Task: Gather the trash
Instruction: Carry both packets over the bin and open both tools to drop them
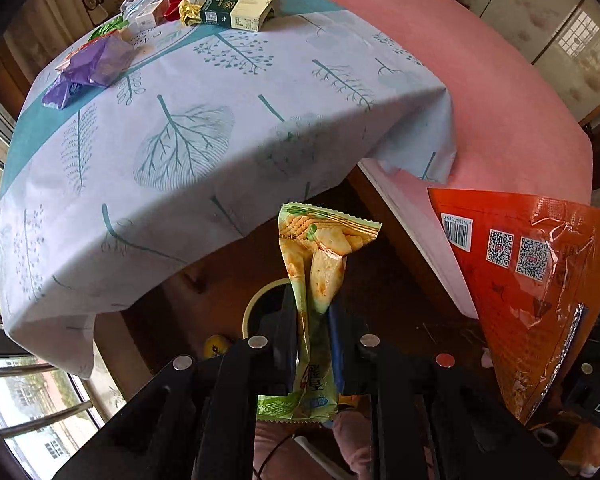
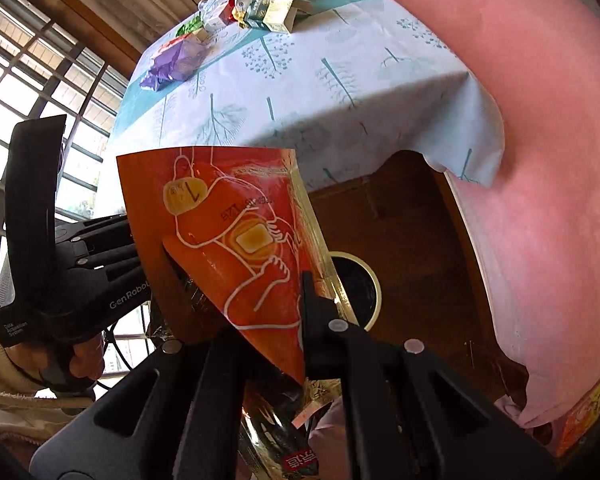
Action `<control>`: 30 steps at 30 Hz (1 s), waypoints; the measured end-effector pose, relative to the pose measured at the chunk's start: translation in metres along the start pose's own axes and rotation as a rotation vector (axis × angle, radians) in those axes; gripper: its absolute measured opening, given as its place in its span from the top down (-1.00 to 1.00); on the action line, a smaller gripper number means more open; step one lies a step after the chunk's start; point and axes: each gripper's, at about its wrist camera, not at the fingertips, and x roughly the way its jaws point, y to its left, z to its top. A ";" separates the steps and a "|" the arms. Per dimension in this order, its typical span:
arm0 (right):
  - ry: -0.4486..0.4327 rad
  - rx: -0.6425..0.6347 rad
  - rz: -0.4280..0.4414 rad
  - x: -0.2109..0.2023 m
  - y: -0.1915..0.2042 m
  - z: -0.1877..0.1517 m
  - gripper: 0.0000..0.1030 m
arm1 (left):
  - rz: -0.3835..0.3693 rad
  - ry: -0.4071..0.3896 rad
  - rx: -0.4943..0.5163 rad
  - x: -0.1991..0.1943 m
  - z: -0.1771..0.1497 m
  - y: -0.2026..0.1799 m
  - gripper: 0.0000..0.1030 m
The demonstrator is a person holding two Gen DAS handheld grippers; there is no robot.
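- Two grippers, each black plastic with metal screw heads, each pinching one piece of trash off the table, below its near edge.
- The left gripper (image 1: 312,320) is pressed together on one green wrapper (image 1: 320,264) — thin, glossy, crinkled, with a serrated top seam and printed crackers; it stands up between the fingers.
- The right gripper (image 2: 268,300) clamps one orange bag (image 2: 236,232) — a large, stiff foil pouch with white line drawings on one face, folded into a cone; the left wrist view shows its other face (image 1: 528,280) with one barcode, two QR codes and a silver inner edge.
- One round bin (image 2: 360,288) with a pale rim and dark inside sits on the floor below the table's near edge, behind both held items.
- The table (image 1: 220,128) carries one smooth white-and-teal cloth printed with leaves; a pink cover (image 1: 500,92) lies to its right.
- Near the far left edge lies one crumpled purple bag (image 1: 92,68), soft and shiny.
- At the far edge sits a cluster: one green-and-cream carton (image 1: 236,10), flattened; gold foil scraps (image 1: 190,12); small boxes and wrappers too tangled to count.
- A hand (image 2: 80,360) in a cream sleeve grips the left gripper's handle.
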 end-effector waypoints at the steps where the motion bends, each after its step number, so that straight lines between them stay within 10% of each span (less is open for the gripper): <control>1: 0.013 -0.002 -0.001 0.004 -0.005 -0.006 0.93 | 0.003 0.008 -0.012 0.005 -0.006 -0.001 0.75; 15: 0.180 0.087 -0.034 0.115 -0.047 -0.066 0.93 | 0.045 0.102 -0.137 0.083 -0.082 0.020 0.74; 30: 0.330 0.235 -0.050 0.357 -0.095 -0.105 0.92 | 0.012 0.206 -0.145 0.281 -0.135 0.076 0.73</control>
